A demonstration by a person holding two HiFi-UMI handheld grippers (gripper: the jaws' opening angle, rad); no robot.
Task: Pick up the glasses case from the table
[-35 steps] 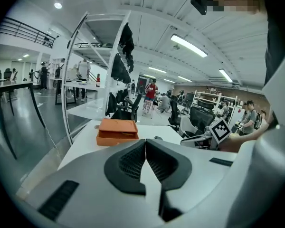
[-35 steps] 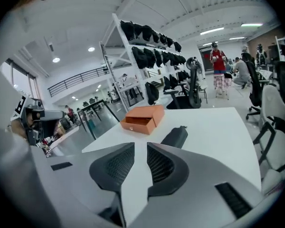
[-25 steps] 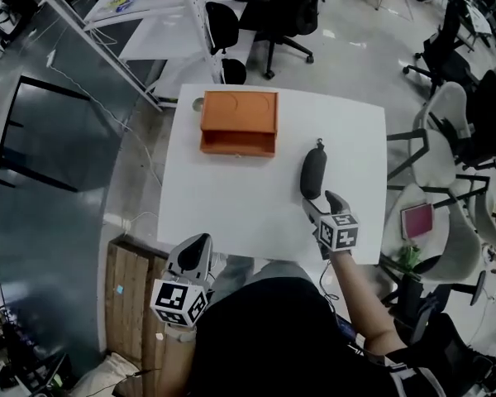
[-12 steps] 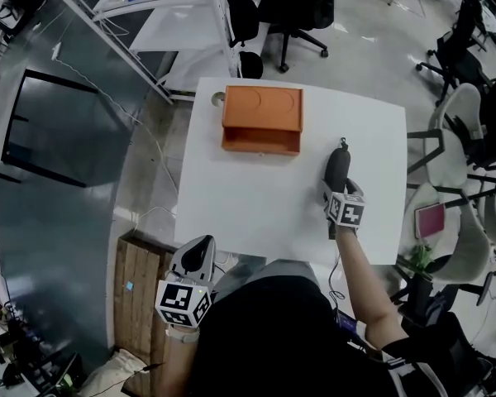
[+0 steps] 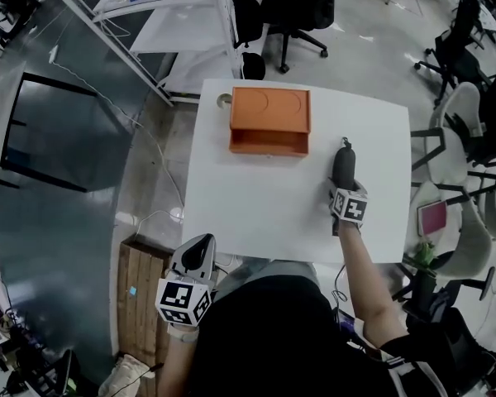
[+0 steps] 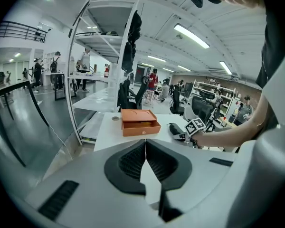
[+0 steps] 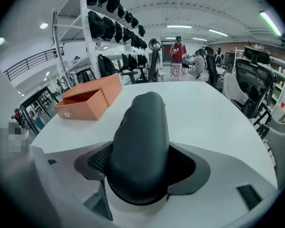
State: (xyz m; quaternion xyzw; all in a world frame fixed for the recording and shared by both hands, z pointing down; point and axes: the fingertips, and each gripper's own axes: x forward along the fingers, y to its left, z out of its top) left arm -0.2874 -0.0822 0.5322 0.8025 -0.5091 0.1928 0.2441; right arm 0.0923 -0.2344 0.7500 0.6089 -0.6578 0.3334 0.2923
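Your right gripper (image 5: 343, 190) has come down over the glasses case (image 5: 341, 164), centre right of the frame. Its jaws are spread astride it, not yet clenched, so squeezing looks next. Your left gripper (image 5: 199, 246) idles, jaws together.

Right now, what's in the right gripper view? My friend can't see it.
A dark grey glasses case lies on a white table, its near end between the right gripper's wide-open jaws. An orange box stands further back on the left.

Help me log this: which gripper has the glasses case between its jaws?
The right gripper: the dark glasses case lies between its open jaws. The left gripper has its jaws together, holding nothing.
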